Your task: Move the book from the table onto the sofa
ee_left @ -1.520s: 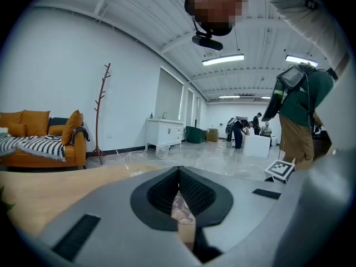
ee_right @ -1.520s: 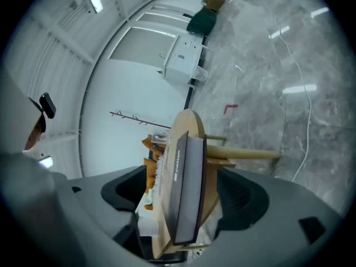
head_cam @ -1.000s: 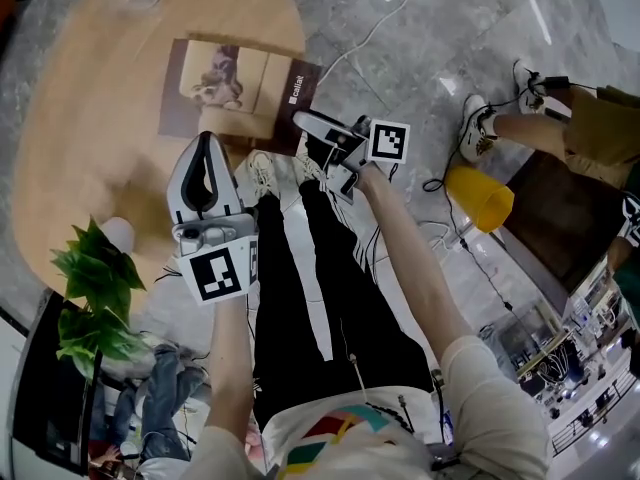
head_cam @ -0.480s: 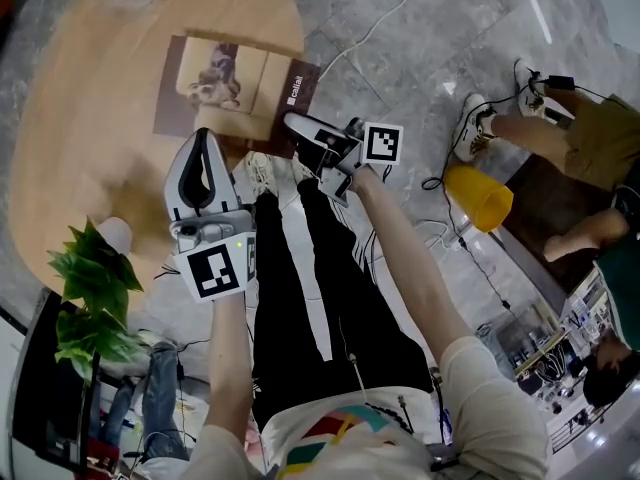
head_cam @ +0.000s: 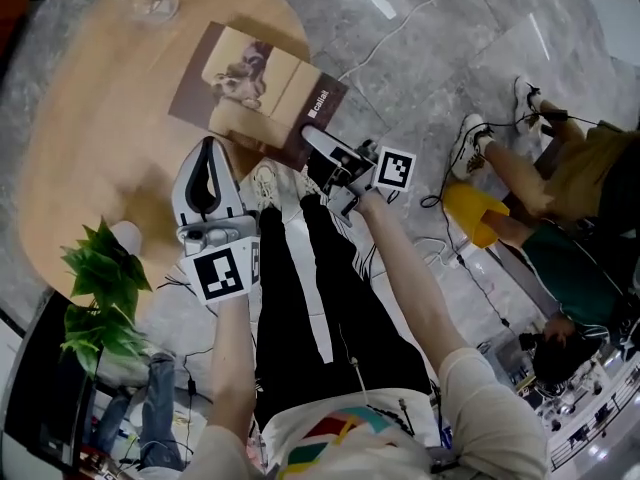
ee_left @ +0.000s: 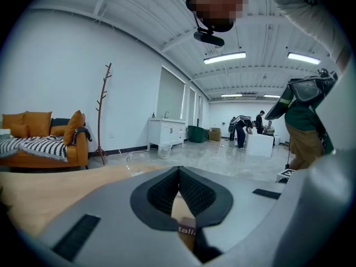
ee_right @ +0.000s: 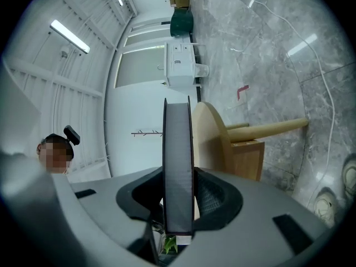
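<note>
The book, brown with a pale picture on its cover, is tilted over the near edge of the round wooden table. My right gripper has just closed its jaws on the book's near right corner. In the right gripper view the book's edge stands between the pads. My left gripper hovers just left of it at the table edge, jaws shut and empty. The left gripper view shows the orange sofa far off at the left.
A glass bowl sits at the table's far side. A green plant and a white pot stand at the near left. Cables run over the grey floor. People sit at the right. A coat stand stands by the sofa.
The right gripper closed on the book's corner and rose with it. The book lifted and tilted off the table. The left gripper stayed put.
</note>
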`<action>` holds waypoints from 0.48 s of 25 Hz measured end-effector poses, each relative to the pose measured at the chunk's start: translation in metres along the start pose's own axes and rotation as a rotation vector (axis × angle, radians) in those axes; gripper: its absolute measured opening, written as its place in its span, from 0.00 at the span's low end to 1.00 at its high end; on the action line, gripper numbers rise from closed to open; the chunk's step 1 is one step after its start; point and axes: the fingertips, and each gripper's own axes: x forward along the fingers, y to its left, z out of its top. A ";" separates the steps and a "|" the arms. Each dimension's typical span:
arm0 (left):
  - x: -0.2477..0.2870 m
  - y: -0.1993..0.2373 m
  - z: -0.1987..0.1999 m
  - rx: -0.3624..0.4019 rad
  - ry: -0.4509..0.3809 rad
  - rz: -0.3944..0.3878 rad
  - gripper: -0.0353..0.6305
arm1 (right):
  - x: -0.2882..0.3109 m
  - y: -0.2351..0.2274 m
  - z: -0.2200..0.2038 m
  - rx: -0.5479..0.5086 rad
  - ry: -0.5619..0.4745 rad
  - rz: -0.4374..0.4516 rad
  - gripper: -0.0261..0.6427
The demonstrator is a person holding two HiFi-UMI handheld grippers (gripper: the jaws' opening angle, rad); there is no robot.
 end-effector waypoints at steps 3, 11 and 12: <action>0.001 0.004 0.023 0.001 -0.038 0.017 0.06 | 0.009 0.034 0.017 -0.048 -0.018 0.044 0.27; -0.030 0.015 0.134 -0.008 -0.121 0.073 0.06 | 0.033 0.173 0.029 -0.112 -0.059 0.170 0.27; -0.034 0.017 0.151 -0.003 -0.137 0.079 0.06 | 0.038 0.192 0.029 -0.118 -0.062 0.187 0.27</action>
